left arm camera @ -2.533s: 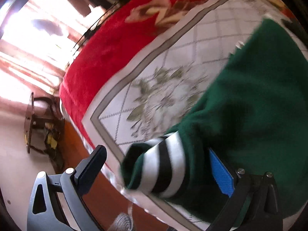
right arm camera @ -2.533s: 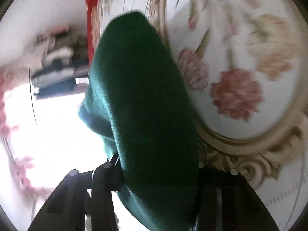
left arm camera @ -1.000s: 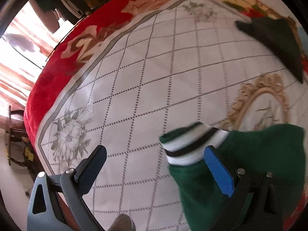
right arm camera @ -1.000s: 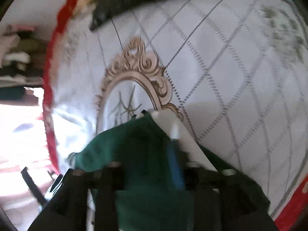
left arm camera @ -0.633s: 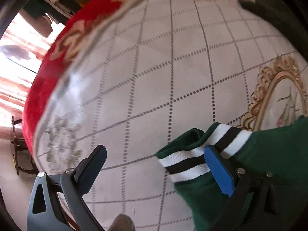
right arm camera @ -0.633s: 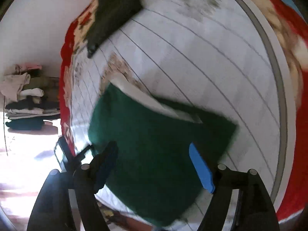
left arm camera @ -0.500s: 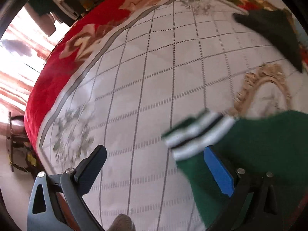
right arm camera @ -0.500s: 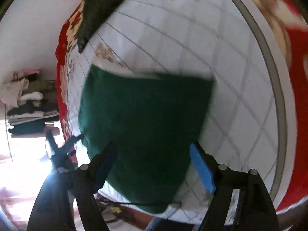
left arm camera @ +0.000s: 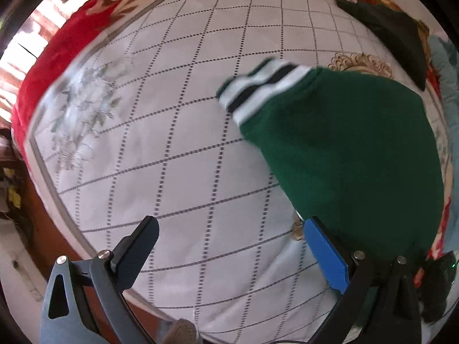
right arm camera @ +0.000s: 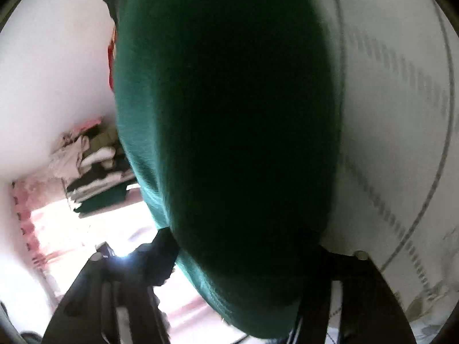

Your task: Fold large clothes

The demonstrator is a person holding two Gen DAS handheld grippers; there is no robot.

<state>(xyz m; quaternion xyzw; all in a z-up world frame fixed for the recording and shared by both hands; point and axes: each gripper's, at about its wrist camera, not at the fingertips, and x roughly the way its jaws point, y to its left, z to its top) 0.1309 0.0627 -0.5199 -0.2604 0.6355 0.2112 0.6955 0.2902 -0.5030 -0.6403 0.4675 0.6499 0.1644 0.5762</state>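
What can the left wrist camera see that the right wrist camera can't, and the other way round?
Only the left wrist view shows the sweater's striped cuff, a dark folded garment at the far side of the bedspread, the bed's red border, and the left tool, open with nothing between its fingers.

Only the right wrist view shows a stack of folded clothes against a white wall, and the right tool, its jaws having just been closing, with green cloth filling the gap.

Both show the green sweater and the white patterned bedspread.

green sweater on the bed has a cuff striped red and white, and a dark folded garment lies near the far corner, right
Not quite. The green sweater has a cuff striped black and white, not red; the left wrist view shows it. The dark folded garment does lie near the bed's far corner.
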